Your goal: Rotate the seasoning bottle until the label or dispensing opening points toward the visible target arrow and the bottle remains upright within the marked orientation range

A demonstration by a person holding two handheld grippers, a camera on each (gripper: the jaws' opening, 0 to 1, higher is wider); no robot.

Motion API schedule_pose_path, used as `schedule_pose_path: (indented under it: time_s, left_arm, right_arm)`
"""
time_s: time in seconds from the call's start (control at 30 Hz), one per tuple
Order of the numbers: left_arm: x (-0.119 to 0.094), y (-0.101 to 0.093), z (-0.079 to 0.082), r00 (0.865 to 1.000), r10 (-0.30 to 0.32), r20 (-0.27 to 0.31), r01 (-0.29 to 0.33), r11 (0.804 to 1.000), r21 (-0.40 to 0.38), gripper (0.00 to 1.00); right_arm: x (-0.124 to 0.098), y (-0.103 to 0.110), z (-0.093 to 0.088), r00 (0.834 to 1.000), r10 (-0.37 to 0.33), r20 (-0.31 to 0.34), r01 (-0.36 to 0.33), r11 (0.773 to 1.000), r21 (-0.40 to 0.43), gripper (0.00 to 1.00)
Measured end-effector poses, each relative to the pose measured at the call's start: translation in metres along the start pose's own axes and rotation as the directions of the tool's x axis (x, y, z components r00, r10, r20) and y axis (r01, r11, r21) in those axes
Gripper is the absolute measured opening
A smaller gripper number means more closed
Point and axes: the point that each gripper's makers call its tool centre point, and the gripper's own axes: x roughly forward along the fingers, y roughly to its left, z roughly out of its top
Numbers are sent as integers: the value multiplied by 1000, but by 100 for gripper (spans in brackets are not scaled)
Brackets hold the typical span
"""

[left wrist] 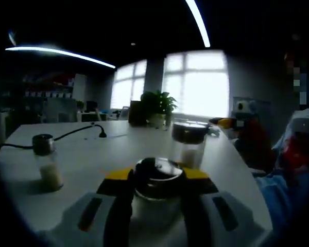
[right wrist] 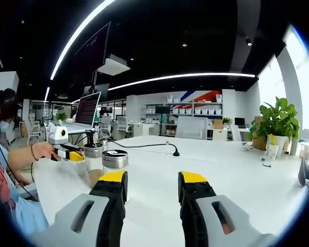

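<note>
Because the left gripper view is dim and backlit by the windows (left wrist: 195, 82), no label, dispensing opening or arrow can be made out on the seasoning bottle (left wrist: 157, 188), whose lower part is hidden behind the jaws. The left gripper (left wrist: 157, 193) has closed its jaws on that bottle, which stands upright on the white table (left wrist: 103, 154) near its front edge. Two more shakers (left wrist: 47, 162) stand apart, one left, one beyond. In the right gripper view, the right gripper (right wrist: 152, 191) hangs with jaws parted and nothing between them over bare tabletop, the left gripper (right wrist: 74, 154) to its left.
</note>
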Motion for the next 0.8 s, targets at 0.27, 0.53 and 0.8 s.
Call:
schedule_pose_path:
  time_s: [0.27, 0.53, 0.8]
  left_arm:
    - [2, 1, -1, 999, 25, -34, -25, 1000, 10, 37]
    - [-2, 4, -7, 995, 80, -67, -76, 995, 57, 49]
    - [-14, -3, -1, 987, 148, -55, -147, 989, 19, 61]
  right_arm:
    - [0, 0, -1, 1000, 2, -4, -2, 1000, -1, 39]
    - [0, -1, -2, 1000, 0, -11, 0, 1000, 2, 39]
    - [-1, -2, -2, 1000, -7, -12, 7, 1000, 0, 40]
